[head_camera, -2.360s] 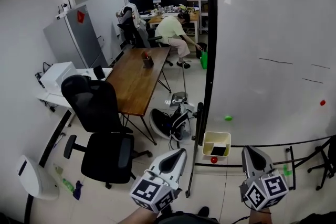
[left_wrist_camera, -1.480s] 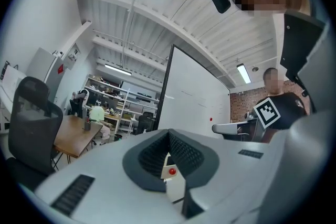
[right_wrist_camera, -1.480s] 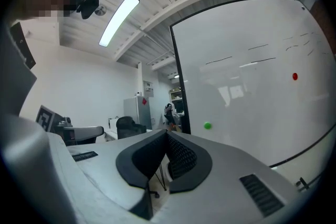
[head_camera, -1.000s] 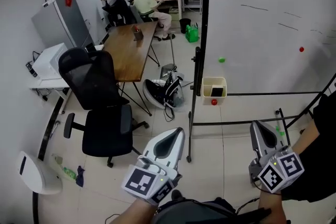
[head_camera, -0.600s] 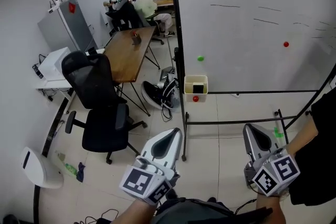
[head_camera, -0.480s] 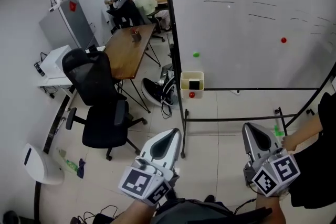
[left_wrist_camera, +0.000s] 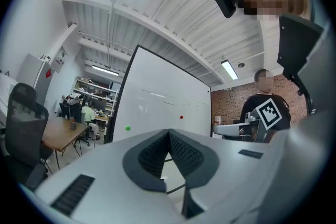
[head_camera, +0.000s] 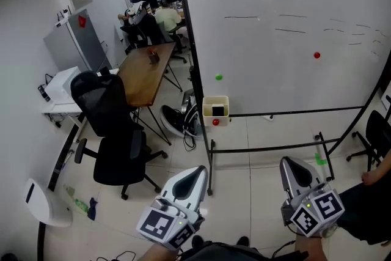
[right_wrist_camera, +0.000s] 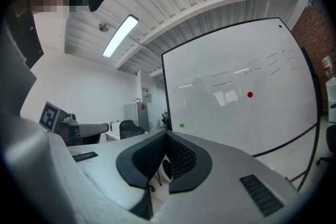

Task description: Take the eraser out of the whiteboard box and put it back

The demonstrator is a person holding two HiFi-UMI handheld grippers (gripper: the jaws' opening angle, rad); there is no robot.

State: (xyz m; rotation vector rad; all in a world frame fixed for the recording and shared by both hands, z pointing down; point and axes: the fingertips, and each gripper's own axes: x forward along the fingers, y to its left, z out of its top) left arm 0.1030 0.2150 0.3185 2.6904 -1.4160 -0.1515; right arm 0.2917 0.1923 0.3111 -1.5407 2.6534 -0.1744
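Left tool (head_camera: 197, 170) and right tool (head_camera: 289, 163) closed, empty; black eraser (head_camera: 218, 110) sits in the pale yellow box (head_camera: 214, 99) at the whiteboard's (head_camera: 275, 64) lower left corner. Arriving closed risks knocking the box.

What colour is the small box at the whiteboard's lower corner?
Pale cream-yellow square box, clearest in the head view.

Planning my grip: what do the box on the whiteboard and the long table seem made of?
The box: pale cream, smooth walls, likely plastic, though too small to be sure. The table: brown, wood-look matte top on thin dark legs, probably metal.
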